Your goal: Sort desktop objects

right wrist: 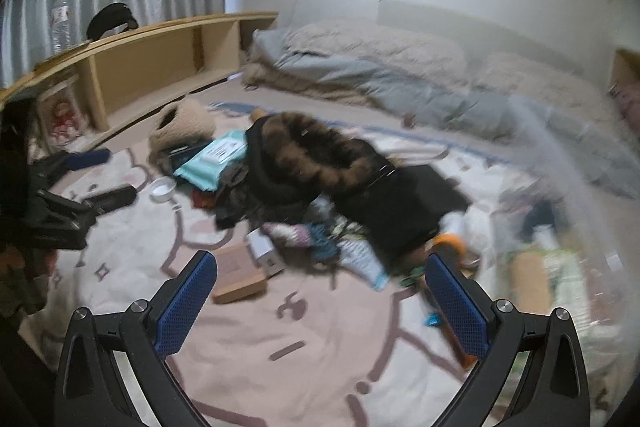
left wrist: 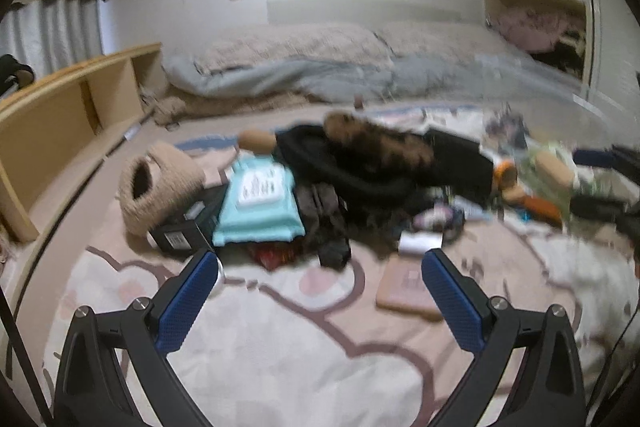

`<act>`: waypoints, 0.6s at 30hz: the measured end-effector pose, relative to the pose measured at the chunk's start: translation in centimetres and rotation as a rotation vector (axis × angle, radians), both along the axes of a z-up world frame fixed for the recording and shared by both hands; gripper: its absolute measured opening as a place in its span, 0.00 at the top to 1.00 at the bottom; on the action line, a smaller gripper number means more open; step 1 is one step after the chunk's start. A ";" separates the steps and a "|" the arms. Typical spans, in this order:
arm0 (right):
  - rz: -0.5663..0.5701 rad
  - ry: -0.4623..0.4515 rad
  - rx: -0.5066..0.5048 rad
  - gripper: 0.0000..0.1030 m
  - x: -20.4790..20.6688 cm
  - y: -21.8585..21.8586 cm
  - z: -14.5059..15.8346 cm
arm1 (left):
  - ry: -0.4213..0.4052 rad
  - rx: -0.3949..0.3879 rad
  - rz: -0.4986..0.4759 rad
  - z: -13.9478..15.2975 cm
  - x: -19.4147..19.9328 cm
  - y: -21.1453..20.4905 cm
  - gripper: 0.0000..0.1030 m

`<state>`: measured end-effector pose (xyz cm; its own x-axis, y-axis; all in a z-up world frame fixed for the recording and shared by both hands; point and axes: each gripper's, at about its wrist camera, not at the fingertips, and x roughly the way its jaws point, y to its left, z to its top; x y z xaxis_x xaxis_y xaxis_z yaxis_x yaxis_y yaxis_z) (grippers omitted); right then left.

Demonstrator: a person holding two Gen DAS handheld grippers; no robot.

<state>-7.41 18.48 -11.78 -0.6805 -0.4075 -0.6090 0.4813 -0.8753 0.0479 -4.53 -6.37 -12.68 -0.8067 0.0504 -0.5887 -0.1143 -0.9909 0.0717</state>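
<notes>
Both grippers empty, jaws spread wide, hovering over the rug (left wrist: pixel 280 347): left gripper (left wrist: pixel 320 303), right gripper (right wrist: pixel 322 303). The things to sort are heaped mid-rug, no desk in view.

Risks, left to right:
- woven basket (left wrist: pixel 160 187) lies tipped, may roll if nudged
- teal wipes pack (left wrist: pixel 258 203) rests on a black box (left wrist: pixel 188 227), could slide off
- fur-trimmed black coat (left wrist: pixel 384 163) drapes the pile; a grab could drag loose items

Motion blur throughout. Small items under the coat unreadable; right rug edge smeared.

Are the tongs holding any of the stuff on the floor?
No. The left tongs and the right tongs are both open and empty above the rug.
</notes>
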 end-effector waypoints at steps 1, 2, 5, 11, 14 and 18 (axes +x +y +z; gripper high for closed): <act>0.007 -0.014 -0.010 0.00 -0.2 0.0 -0.3 | -0.024 0.000 -0.007 -0.7 0.0 -0.2 0.01; 0.015 -0.040 -0.019 0.00 -0.6 0.0 -0.6 | -0.041 0.004 -0.013 -1.1 0.0 -0.3 0.01; 0.034 -0.112 -0.037 0.00 -1.7 -0.5 -1.7 | -0.091 0.035 -0.027 -2.8 0.2 -0.7 0.01; 0.149 -0.214 -0.022 0.00 -3.2 -2.8 -2.9 | -0.105 0.033 -0.060 -4.9 0.8 0.0 0.01; 0.247 -0.284 -0.026 0.00 -4.0 -4.3 -3.5 | -0.100 0.041 -0.082 -5.5 0.8 0.2 0.01; 0.329 -0.332 -0.036 0.00 -5.0 -6.5 -5.1 | -0.114 0.037 -0.104 -6.9 0.6 0.4 0.01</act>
<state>-12.41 11.98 -16.84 -0.2824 -0.5939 -0.7534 0.6860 -0.6740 0.2741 -3.96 -6.01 -19.54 -0.7241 0.1533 -0.6724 -0.2216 -0.9750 0.0163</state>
